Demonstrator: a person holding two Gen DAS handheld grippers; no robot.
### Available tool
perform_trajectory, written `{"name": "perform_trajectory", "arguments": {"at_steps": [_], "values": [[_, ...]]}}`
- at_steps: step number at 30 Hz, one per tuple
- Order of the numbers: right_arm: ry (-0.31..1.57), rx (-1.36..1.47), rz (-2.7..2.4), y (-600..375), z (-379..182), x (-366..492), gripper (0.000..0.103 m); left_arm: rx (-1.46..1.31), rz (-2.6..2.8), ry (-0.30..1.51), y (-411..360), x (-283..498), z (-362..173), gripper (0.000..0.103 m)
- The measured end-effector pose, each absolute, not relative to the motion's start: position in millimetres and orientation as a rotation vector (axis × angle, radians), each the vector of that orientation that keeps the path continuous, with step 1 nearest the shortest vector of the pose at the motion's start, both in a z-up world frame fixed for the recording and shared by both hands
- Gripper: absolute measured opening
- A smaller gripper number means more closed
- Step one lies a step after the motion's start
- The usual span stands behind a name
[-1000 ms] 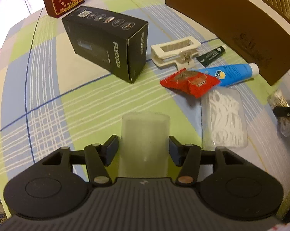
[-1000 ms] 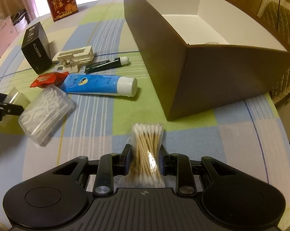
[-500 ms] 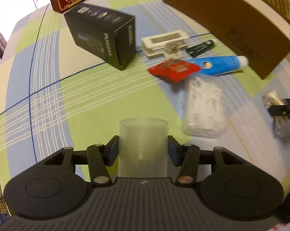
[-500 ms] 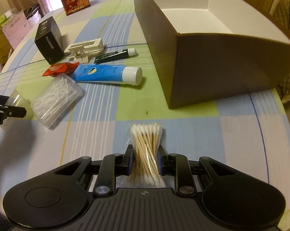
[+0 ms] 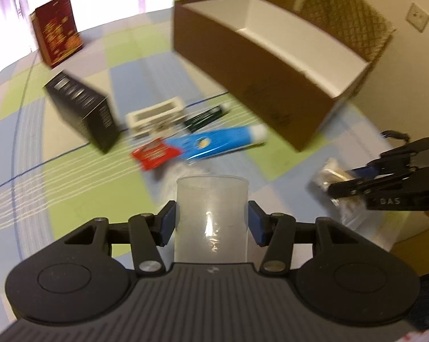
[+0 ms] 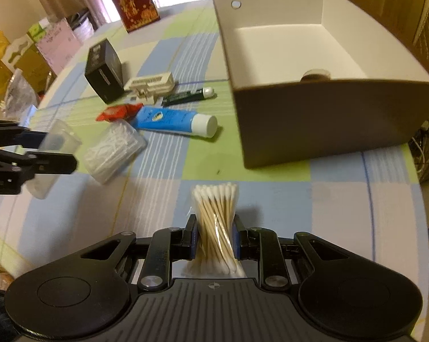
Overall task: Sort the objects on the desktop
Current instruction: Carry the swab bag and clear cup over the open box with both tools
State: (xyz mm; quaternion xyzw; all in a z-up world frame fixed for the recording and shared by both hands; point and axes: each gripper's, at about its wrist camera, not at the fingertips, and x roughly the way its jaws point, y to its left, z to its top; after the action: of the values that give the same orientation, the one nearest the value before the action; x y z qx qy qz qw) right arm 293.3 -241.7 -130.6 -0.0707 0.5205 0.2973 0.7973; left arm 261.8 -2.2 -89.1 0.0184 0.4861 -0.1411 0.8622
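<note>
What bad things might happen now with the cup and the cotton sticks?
The clear cup looks smooth and is pinched only at its sides by the left gripper, so it might slip. The cotton swabs sit in a thin bag squeezed by the right gripper; they may slide. Both head toward one box and might bump.

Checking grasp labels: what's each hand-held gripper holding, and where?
Left hand-held gripper: translucent plastic cup, clamped across its side walls. Right hand-held gripper: clear bag of wooden cotton swabs, pinched at the middle.
</note>
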Motion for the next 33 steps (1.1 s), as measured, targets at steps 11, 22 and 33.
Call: {"name": "perform_trajectory", "arguments": {"at_steps": [11,22,33], "values": [[1.029,-0.107,0.697,-288.1,-74.6,308.2,0.020,0.044,-0.388,0.924,-63.3,279.6,-56.0,0.047],[0.904,-0.099,0.702,-320.1,-38.3,360.1,0.020,0.032,-0.399,0.835,-106.6,315.0,-35.7,0.047],[0.848,-0.151,0.708,-322.8,-38.9,439.6,0.020,0.005,-0.389,0.790,-142.9,377.3,-29.7,0.047]]}}
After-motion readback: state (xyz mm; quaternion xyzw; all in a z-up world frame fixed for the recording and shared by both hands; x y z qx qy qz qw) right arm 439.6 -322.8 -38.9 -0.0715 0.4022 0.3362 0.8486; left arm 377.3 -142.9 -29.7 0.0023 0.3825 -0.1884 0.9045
